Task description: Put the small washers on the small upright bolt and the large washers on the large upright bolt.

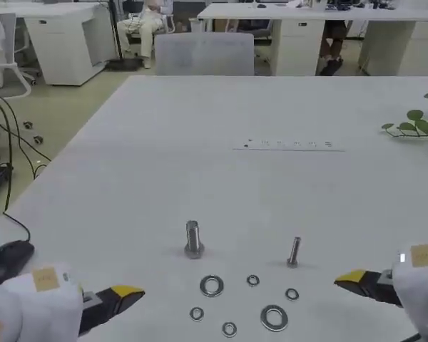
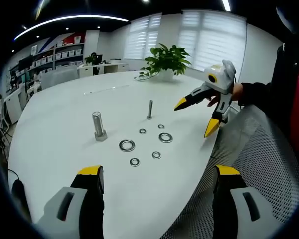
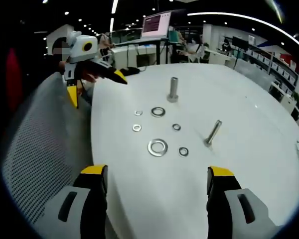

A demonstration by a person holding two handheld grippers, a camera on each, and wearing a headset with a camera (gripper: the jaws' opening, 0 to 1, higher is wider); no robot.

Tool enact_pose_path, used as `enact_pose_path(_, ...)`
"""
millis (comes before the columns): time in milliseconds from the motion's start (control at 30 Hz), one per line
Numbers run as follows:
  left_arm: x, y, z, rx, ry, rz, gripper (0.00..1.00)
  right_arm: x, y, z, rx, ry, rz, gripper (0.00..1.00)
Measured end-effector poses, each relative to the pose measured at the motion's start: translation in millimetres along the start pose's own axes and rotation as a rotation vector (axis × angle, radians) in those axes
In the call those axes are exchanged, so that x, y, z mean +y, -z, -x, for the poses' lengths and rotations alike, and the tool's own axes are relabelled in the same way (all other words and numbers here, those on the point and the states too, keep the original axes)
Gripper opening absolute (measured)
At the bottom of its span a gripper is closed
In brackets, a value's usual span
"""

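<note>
Two big washers (image 1: pixel 274 318) and four small washers (image 1: pixel 252 281) are lying on the table (image 1: pixel 200 157) near the standing big bolt (image 1: pixel 192 239) and small bolt (image 1: pixel 294 251). The left gripper (image 2: pixel 158 172) and right gripper (image 3: pixel 157 171) are hanging wide open, holding nothing.

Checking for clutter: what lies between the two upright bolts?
Nothing: in the head view the table between the large bolt and the small bolt is bare. All six washers lie nearer the camera, in front of the bolts.

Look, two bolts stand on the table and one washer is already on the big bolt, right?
Not quite. The big bolt is bare; the head view shows all six washers lying flat on the table.
</note>
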State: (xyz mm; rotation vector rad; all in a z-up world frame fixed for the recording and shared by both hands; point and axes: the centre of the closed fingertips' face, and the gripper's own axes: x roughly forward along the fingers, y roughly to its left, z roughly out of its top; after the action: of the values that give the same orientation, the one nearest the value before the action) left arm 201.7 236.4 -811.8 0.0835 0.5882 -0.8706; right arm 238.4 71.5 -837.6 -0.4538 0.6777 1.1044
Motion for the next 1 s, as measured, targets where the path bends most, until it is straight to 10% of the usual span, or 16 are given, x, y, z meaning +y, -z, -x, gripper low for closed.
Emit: enact_pose_path(1000, -6.0, -0.8, -3.7, -0.024, 0.028, -0.009, 0.91, -0.5, -15.9, 3.6, 0.136, -0.025, 0.174, 0.78)
